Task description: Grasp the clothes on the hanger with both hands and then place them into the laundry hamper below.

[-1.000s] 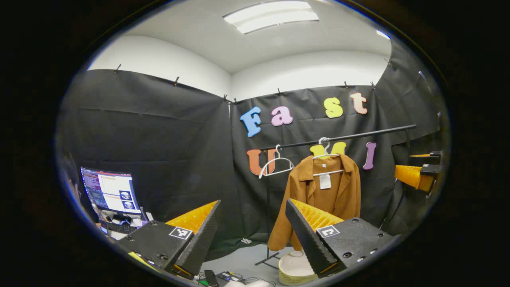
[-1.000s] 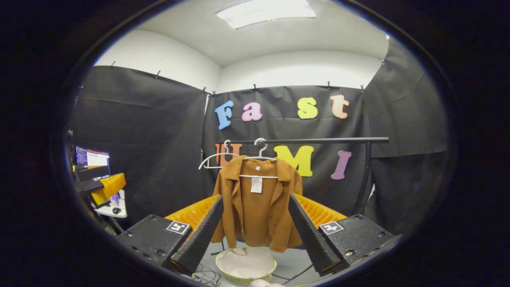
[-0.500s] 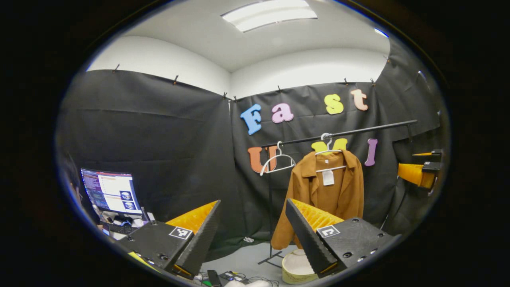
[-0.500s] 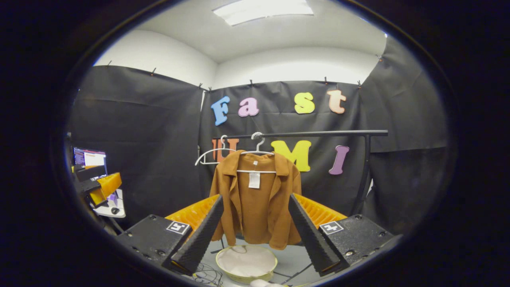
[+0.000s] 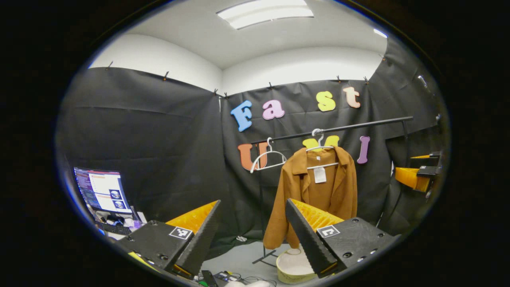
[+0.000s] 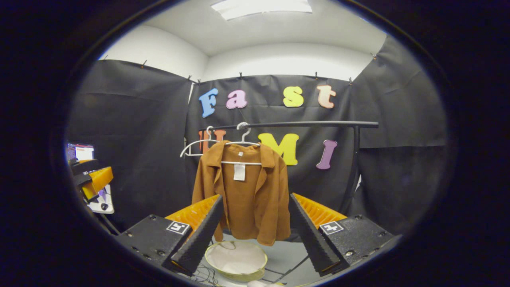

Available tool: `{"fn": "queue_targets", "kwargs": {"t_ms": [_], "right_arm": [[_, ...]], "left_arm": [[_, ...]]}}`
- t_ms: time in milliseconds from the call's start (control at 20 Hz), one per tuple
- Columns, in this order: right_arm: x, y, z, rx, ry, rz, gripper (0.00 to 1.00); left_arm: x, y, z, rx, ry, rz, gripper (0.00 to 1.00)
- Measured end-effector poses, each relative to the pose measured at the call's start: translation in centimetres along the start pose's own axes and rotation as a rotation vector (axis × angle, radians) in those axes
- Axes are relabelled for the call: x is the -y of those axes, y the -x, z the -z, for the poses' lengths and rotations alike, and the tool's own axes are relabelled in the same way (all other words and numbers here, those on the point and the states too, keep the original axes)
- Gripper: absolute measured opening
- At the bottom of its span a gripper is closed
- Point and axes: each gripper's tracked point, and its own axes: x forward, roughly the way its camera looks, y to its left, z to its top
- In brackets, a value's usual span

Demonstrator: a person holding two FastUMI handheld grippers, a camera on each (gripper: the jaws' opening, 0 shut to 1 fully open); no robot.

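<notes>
Black-curtained booth: a brown jacket [image 6: 243, 191] hangs on a hanger [image 6: 241, 141] above a hamper [image 6: 236, 260]. Soft, light; best pinched at both shoulders. Left gripper [image 5: 251, 233] and right gripper [image 6: 255, 229] jaws apart, holding nothing.

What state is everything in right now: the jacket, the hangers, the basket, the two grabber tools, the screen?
Brown jacket: hanging on its hanger, front open, untouched.
White hanger: hooked on the black rail, holding the jacket.
Spare hanger: on the rail, bare.
Laundry hamper: on the floor under the jacket, open; contents hard to tell.
Left gripper: open, holding nothing.
Right gripper: open, holding nothing.
Monitor: switched on.
</notes>
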Motion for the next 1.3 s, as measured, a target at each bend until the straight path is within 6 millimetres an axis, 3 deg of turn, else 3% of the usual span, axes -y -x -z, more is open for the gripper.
{"fn": "queue_targets", "kwargs": {"t_ms": [200, 450, 800, 1100, 1300], "right_arm": [[0.9, -4.3, 0.6, -0.012, -0.008, -0.005, 1.00], [2.3, -11.7, 0.5, -0.006, -0.017, -0.030, 1.00], [4.1, -22.9, 1.5, -0.032, -0.031, -0.065, 1.00], [3.9, -30.8, 2.5, -0.066, -0.041, -0.097, 1.00], [3.7, -34.9, 2.6, -0.079, -0.054, -0.104, 0.99]], "left_arm": [[1.6, -2.2, 0.8, -0.008, -0.011, 0.009, 0.99], [5.4, -6.9, 1.3, -0.015, -0.017, 0.035, 0.99], [12.1, -15.5, 1.6, 0.010, -0.008, 0.094, 0.97], [16.0, -23.2, 2.4, 0.034, 0.009, 0.095, 0.99], [17.1, -28.5, 3.4, 0.026, 0.016, 0.073, 0.99]]}}
